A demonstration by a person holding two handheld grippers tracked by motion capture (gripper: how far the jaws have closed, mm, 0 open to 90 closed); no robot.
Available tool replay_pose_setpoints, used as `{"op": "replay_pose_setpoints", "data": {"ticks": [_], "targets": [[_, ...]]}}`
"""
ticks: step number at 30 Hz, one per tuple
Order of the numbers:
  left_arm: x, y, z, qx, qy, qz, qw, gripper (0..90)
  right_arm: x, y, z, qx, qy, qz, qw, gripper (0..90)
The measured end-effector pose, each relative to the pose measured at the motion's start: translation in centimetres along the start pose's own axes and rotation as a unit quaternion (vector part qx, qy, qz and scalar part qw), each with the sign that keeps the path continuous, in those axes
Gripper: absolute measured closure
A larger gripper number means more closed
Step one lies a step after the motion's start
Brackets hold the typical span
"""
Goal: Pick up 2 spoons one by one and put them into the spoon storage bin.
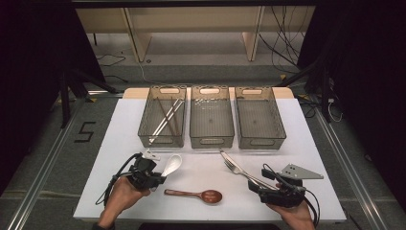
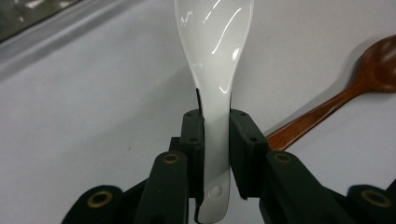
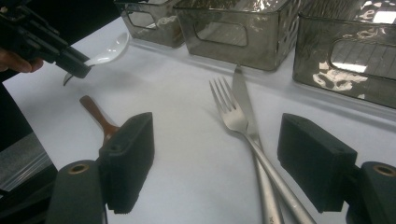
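A glossy white ceramic spoon (image 2: 212, 56) sits between matte black tongs (image 2: 217, 140) with brass-coloured rivets. A reddish-brown wooden spoon (image 1: 195, 194) lies on the plain white bench (image 1: 201, 167). A silver fork (image 3: 238, 121) and silver knife (image 3: 245, 105) shine pale grey. Three smoky grey translucent bins (image 1: 211, 136) have perforated walls; the left bin (image 1: 162, 140) holds dark brown and pale chopsticks (image 1: 166, 116).

L gripper (image 2: 216, 135) jaws clamped on white spoon (image 2: 215, 56), wooden spoon (image 2: 345, 93) beside
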State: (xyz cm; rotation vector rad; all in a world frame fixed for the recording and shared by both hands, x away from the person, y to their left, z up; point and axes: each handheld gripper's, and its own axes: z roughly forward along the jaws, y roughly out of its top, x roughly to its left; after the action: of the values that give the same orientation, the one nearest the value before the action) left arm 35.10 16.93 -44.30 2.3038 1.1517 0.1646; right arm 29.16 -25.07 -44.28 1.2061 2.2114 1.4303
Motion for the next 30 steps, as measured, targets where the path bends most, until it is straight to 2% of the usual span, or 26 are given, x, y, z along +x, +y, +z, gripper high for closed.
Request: {"op": "replay_pose_setpoints", "data": {"ticks": [7,13,17,22,30], "targets": [[-0.2,1.8,-0.7,-0.028,-0.004,0.008,0.9996,76.3,0.0,0.0,-0.1,-0.004,0.001,0.001,1.0,28.1],[-0.2,3.3,-0.8,-0.051,-0.011,0.006,0.9986,76.3,0.0,0.0,-0.1,-0.004,0.001,0.002,1.0,28.0],[0.1,4.4,-0.9,-0.067,-0.018,0.0,0.9976,76.3,0.0,0.0,-0.1,-0.003,0.002,0.002,1.0,28.1],[0.1,6.0,-1.1,-0.078,-0.023,0.006,0.9966,76.3,0.0,0.0,-0.1,-0.004,0.002,0.002,1.0,28.1],[-0.1,8.6,-1.1,-0.108,-0.028,0.009,0.9938,76.3,0.0,0.0,-0.2,-0.007,0.002,0.003,1.0,28.0]]}}
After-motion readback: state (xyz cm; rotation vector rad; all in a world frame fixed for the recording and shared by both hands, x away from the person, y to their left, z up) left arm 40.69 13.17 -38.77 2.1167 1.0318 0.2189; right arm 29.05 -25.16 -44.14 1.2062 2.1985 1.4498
